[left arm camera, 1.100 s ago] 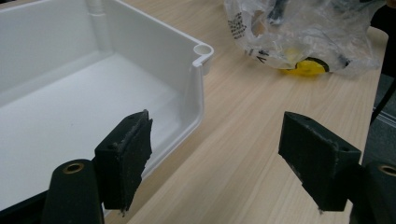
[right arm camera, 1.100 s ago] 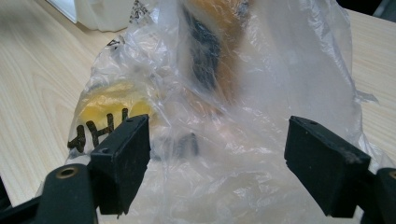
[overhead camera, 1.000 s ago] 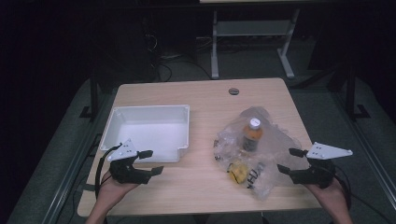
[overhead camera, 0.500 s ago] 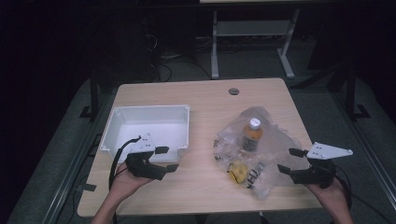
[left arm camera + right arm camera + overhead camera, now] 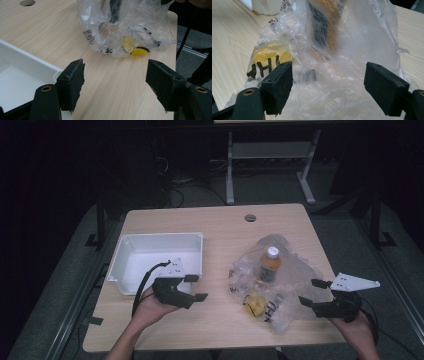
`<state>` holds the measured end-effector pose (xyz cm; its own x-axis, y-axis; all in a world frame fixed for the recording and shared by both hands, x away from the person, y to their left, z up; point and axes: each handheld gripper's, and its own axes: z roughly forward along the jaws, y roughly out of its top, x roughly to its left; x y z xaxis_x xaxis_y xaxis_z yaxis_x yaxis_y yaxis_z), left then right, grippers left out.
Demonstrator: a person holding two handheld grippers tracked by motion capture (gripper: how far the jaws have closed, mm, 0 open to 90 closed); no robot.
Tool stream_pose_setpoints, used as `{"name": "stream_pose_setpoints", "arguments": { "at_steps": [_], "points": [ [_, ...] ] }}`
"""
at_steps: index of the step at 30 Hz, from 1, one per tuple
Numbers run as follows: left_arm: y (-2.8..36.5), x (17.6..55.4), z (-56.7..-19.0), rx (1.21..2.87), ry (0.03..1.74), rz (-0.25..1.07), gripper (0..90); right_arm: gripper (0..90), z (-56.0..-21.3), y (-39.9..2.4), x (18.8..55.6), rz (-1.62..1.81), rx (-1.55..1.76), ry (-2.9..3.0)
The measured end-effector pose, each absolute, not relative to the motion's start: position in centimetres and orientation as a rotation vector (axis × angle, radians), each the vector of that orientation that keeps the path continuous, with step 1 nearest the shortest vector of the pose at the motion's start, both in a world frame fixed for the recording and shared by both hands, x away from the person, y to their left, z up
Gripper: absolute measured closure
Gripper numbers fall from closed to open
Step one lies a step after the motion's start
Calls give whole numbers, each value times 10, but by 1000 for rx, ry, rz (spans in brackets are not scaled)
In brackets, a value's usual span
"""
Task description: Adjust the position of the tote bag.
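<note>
Movement on my left side: left gripper (image 5: 192,288) has left the near corner of the white plastic tub (image 5: 131,243) and slid across the bench (image 5: 220,222) toward the clear crumpled plastic bag (image 5: 287,270) holding an orange bottle (image 5: 270,266) and something yellow (image 5: 254,303). I read this as the approach to a two-handed grab. Its jaws have just narrowed slightly, nothing between them. Right gripper (image 5: 312,292) waits wide open at the bag's edge, loose film lying between unpressed pads.

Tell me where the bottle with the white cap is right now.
In the high view, the bottle lies inside the clear plastic bag on the table's right half, right of the white bin and above a yellow item.
</note>
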<state>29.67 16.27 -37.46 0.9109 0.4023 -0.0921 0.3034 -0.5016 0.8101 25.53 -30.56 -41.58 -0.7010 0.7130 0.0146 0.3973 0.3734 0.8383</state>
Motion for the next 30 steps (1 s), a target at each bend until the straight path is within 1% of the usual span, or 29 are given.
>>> {"name": "stream_pose_setpoints", "arguments": {
  "at_steps": [6, 9, 19, 23, 30],
  "points": [
    [143, 301, -372, 2150, 461, 110, 319, 225, -416, -306, 255, 1250, 971, 2288],
    [134, 305, -369, 2149, 455, 73, 330, 225, -415, -306, 255, 1255, 963, 2282],
    [103, 319, -363, 2199, 399, 62, 341, 225, -414, -307, 254, 1257, 953, 2276],
    [91, 324, -362, 2198, 400, 49, 326, 225, -413, -307, 255, 1259, 957, 2271],
    [71, 334, -361, 2221, 377, 60, 333, 225, -414, -311, 255, 1269, 974, 2266]
  ]
}}
